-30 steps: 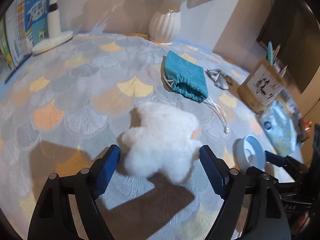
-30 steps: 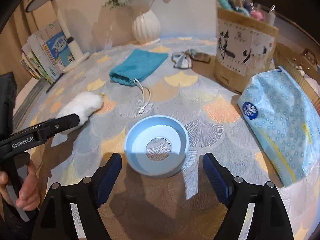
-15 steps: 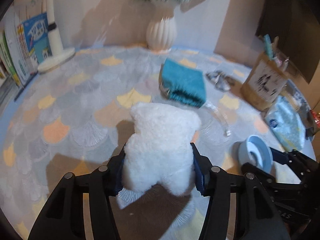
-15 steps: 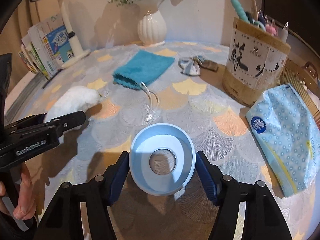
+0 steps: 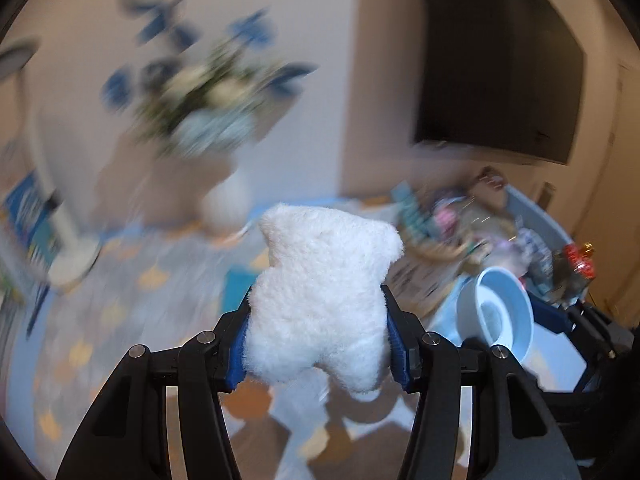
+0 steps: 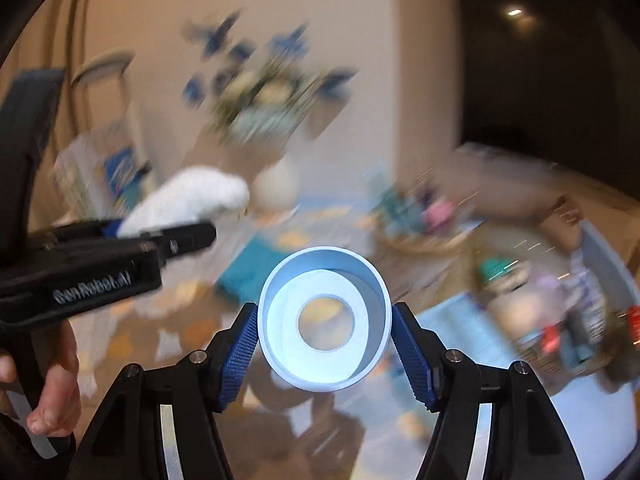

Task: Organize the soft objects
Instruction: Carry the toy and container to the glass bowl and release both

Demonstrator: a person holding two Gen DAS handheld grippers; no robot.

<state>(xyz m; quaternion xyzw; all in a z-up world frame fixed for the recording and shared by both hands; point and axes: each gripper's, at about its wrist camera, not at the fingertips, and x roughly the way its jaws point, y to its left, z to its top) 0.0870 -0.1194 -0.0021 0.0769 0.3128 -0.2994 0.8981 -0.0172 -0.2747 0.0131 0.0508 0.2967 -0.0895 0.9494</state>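
Between the blue pads of the left tongs (image 5: pixel 318 344) sits a white plush toy (image 5: pixel 322 300), squeezed at its lower body and held up off the surface (image 5: pixel 120 320), its two rounded upper lobes standing free above the pads. From the right wrist view the same toy (image 6: pixel 188 200) pokes out ahead of the left tongs (image 6: pixel 176 236), at the left of the frame and above the patterned cloth.

The right tongs (image 6: pixel 324 344) are closed against the sides of a pale blue ring-shaped dish (image 6: pixel 324 322), which is tilted so its open mouth faces the camera; its inside shows only a flat white floor with a round hole in the middle, and nothing lies in it. In the left wrist view that dish (image 5: pixel 496 312) appears at the right, also clear of the surface.

Behind, heavily blurred, a white vase (image 6: pixel 276 190) holds flowers, and a teal pouch (image 6: pixel 250 272) lies on the surface. A grey bin (image 5: pixel 536 236) at the far right contains mixed items too smeared to name.
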